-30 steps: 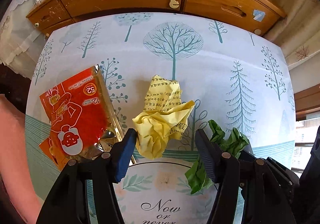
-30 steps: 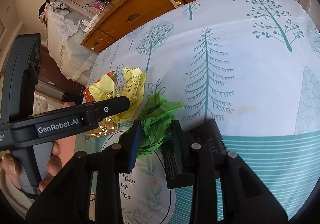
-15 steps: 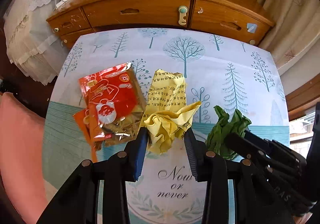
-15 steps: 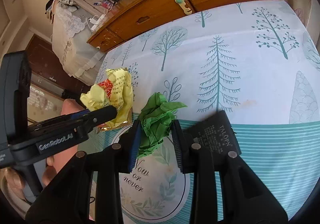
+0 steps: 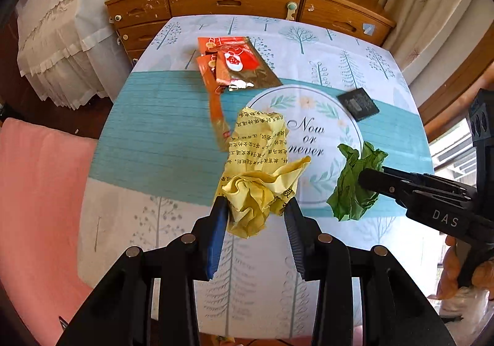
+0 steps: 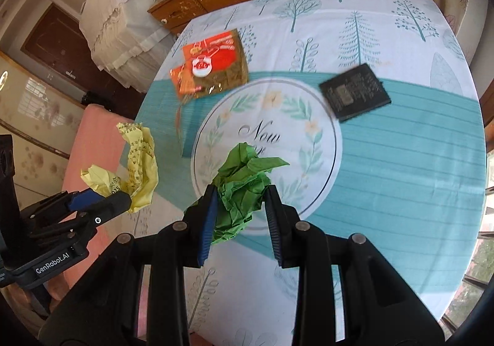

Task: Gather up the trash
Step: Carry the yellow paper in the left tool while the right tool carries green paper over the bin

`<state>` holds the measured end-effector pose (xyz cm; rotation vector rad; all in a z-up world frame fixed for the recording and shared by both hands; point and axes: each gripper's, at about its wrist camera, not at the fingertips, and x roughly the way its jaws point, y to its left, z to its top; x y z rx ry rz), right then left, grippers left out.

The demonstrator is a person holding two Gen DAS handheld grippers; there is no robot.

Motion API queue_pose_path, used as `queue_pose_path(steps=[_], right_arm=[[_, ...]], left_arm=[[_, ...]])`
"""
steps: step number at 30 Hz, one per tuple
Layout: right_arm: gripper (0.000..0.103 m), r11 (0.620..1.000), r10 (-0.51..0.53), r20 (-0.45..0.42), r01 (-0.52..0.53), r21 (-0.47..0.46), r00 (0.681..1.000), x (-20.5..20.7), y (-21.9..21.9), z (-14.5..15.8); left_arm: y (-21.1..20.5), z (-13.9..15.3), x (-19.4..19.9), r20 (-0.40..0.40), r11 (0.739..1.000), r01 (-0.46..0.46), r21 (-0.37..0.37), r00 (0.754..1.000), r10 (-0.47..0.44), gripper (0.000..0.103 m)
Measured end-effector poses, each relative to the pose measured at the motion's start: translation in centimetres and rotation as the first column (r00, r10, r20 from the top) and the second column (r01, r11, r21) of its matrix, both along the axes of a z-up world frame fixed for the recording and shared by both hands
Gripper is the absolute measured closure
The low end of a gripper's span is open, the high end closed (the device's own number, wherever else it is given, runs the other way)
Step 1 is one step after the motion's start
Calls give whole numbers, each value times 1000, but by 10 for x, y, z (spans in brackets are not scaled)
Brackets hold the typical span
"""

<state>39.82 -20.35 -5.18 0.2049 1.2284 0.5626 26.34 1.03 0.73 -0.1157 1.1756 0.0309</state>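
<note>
My left gripper (image 5: 254, 211) is shut on a crumpled yellow paper (image 5: 259, 167) printed with black characters, held up above the near half of the table. The right wrist view shows that same yellow paper (image 6: 137, 167) and the left gripper (image 6: 102, 201) at lower left. My right gripper (image 6: 239, 202) is shut on a crumpled green paper (image 6: 242, 188), lifted over the round "Now or never" print. From the left wrist view the green paper (image 5: 355, 182) hangs at the right, clamped in the right gripper (image 5: 367, 181).
Red and orange foil wrappers (image 5: 234, 65) lie at the far left of the patterned tablecloth (image 5: 160, 133). A flat black packet (image 6: 355, 93) lies at the right. A pink cushioned seat (image 5: 40, 191) stands left of the table, a wooden drawer unit (image 5: 234, 3) behind it.
The left jaws closed on the yellow paper. Both grippers then lifted their papers off the table and pulled back toward the near edge, so more of the table shows.
</note>
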Motion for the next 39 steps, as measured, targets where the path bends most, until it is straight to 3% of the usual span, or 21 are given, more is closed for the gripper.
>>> queue_pose_path(steps=[5, 13, 19, 23, 30, 39], right_arm=[[75, 999, 1, -10, -2, -52, 1000, -68, 26, 5], [75, 991, -80, 21, 82, -106, 997, -187, 61, 17], [75, 980, -155, -3, 153, -127, 988, -277, 91, 2], [75, 975, -147, -53, 136, -176, 988, -325, 110, -13], [75, 963, -124, -119, 90, -253, 985, -369, 125, -38], [75, 937, -82, -152, 24, -348, 985, -384, 134, -108]], left_arm=[[24, -1, -72, 19, 998, 54, -40, 998, -54, 66], [58, -10, -185, 44, 982, 178, -67, 984, -175, 66], [79, -27, -267, 19, 966, 256, -31, 967, -255, 66], [90, -43, -302, -31, 964, 255, -74, 966, -258, 66], [88, -83, -329, -118, 967, 221, -127, 965, -236, 66], [88, -167, -337, -207, 982, 138, -128, 965, -162, 66]])
